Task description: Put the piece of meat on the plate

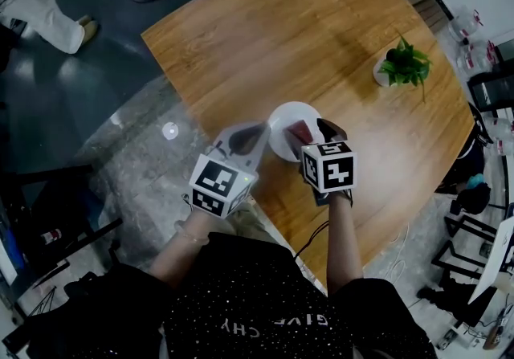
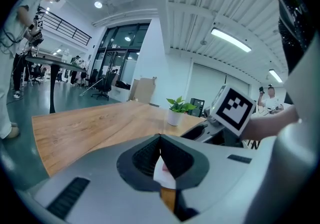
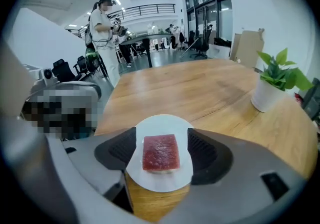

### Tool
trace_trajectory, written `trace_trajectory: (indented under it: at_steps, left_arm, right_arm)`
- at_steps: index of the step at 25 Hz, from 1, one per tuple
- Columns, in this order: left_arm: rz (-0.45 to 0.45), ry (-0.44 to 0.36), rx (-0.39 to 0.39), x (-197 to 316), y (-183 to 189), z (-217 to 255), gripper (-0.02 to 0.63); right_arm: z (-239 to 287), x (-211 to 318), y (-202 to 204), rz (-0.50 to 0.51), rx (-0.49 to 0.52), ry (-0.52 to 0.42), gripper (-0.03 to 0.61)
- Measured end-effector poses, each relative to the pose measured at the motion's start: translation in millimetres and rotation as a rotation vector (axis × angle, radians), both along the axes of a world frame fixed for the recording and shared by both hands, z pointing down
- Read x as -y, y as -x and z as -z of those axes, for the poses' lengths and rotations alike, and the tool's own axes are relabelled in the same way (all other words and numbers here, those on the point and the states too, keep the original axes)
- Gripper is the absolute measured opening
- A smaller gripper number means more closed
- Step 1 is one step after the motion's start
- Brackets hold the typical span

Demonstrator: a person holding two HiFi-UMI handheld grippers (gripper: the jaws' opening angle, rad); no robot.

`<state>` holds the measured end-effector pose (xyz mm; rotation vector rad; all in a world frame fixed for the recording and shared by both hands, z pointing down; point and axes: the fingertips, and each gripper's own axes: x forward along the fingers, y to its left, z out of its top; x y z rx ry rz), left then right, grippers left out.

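Wood-grain table [image 1: 281,28] fills most of the head view, set on a dark, glossy floor in a large bright room.

A piece of meat [image 3: 161,153] lies flat on a round white plate [image 3: 161,182], red face up. It is a nearly square slab. Its slightly longer side appears to run up the frame in the right gripper view, in line with the jaws. In the head view the plate sits just below centre frame, near the table's lower edge.

The right gripper [image 3: 162,132] hovers over the plate with its jaws spread wide. One dark pad stands at each side of the meat, with white plate showing in both gaps, so neither pad touches it.

The left gripper [image 2: 160,138] sits just left of the plate in the head view. Its jaws are closed, tips meeting and holding nothing. A thin sliver of plate and table shows below the tips.

Both marker cubes face up at the camera. Two bare forearms, left [image 1: 183,246] and right [image 1: 342,246], reach up from the bottom of the frame, side by side and close together. The right wrist is bent down toward the plate.

A potted plant [image 1: 404,64] in a white pot stands at the table's right side, well apart from the plate. A person in white clothes [image 3: 102,30] stands at the upper left of the right gripper view, beyond the table.
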<state>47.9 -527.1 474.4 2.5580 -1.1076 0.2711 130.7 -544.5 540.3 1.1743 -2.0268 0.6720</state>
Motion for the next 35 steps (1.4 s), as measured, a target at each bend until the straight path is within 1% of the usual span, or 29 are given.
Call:
trace_trajectory:
  at_steps: [5, 6, 7, 9, 10, 13, 16, 18, 21, 25, 29, 35]
  left_arm:
    - [-0.015, -0.009, -0.010, -5.7, -6.3, 5.2, 0.009]
    - [-0.020, -0.016, -0.010, -6.1, -8.9, 6.9, 0.009]
    - [-0.025, -0.026, -0.011, -6.2, -11.6, 9.2, 0.009]
    - [-0.037, -0.048, -0.012, -6.4, -17.0, 14.9, 0.009]
    - [-0.042, -0.059, -0.014, -7.0, -19.7, 17.8, 0.009]
    - [-0.050, -0.089, -0.024, -10.2, -28.3, 26.4, 0.009]
    - [-0.062, -0.124, -0.037, -17.6, -38.9, 36.2, 0.009]
    - [-0.074, -0.149, -0.038, -24.2, -43.1, 40.4, 0.009]
    - [-0.073, -0.172, -0.043, -28.9, -40.6, 47.6, 0.009]
    - [-0.068, -0.184, -0.041, -33.6, -38.1, 52.3, 0.009]
    - [-0.063, -0.193, -0.056, -37.5, -38.8, 58.1, 0.009]
    - [-0.066, -0.192, -0.047, -42.8, -38.2, 58.0, 0.009]
  right_arm:
    - [19.5, -19.3, -0.5, -0.005, 0.020, -0.092, 0.319]
    - [22.9, -21.4, -2.3, -0.022, 0.030, -0.116, 0.288]
    - [27.6, -22.3, -5.1, -0.048, 0.040, -0.148, 0.225]
    - [40.2, -23.3, -11.3, -0.105, 0.062, -0.231, 0.034]
    - [47.0, -25.0, -13.2, -0.124, 0.074, -0.272, 0.017]
    - [69.5, -34.9, -15.3, -0.169, 0.134, -0.395, 0.012]
    - [92.5, -50.4, -19.0, -0.247, 0.197, -0.519, 0.011]
    - [103.4, -62.2, -21.0, -0.294, 0.191, -0.590, 0.011]
    - [115.4, -76.7, -22.4, -0.332, 0.162, -0.662, 0.009]
    - [121.4, -86.3, -29.1, -0.369, 0.159, -0.684, 0.009]
    - [123.1, -90.3, -31.7, -0.366, 0.148, -0.693, 0.009]
    - [123.8, -92.9, -32.1, -0.368, 0.146, -0.684, 0.009]
